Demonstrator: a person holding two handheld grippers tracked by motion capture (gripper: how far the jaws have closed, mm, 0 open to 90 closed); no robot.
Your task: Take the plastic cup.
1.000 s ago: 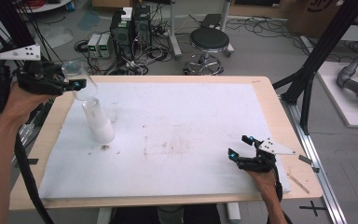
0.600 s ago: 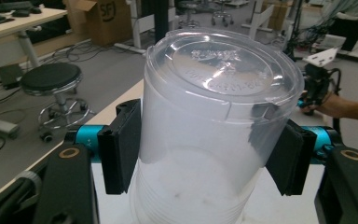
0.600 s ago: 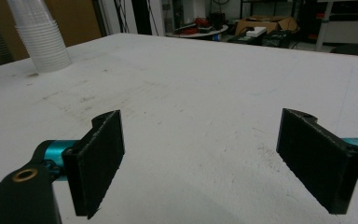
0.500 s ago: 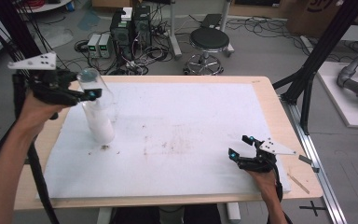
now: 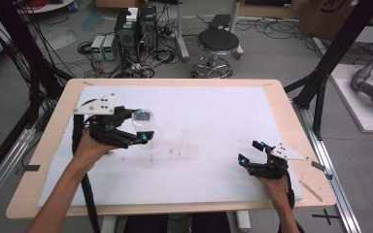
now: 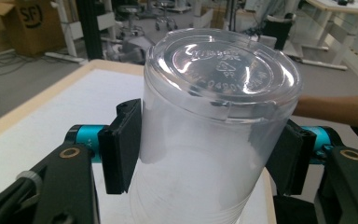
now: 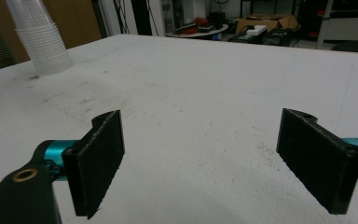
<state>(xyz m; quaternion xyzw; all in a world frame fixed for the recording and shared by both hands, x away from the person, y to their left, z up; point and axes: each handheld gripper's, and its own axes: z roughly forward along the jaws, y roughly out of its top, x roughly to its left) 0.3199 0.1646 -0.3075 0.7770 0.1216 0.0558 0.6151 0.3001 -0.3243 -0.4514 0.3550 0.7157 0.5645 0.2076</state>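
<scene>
Clear plastic cup (image 6: pixel 214 126), bottom toward the camera, sits pinched between my left fingers (image 6: pixel 121 144) above the white desk (image 5: pixel 213 121); right gripper (image 7: pixel 209 158) rests spread and empty. Squeeze harder and the thin wall may buckle; loosen and it could slip.

Left gripper (image 5: pixel 137 127) with cup (image 5: pixel 144 127), now mid-table

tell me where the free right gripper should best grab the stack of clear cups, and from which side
Probably low on the cup stack, across its wide bottom rims, coming in level from the side. The stack stands upside down on the white mat, tapering upward, so the right gripper, jaws open, fits best around the base.
</scene>
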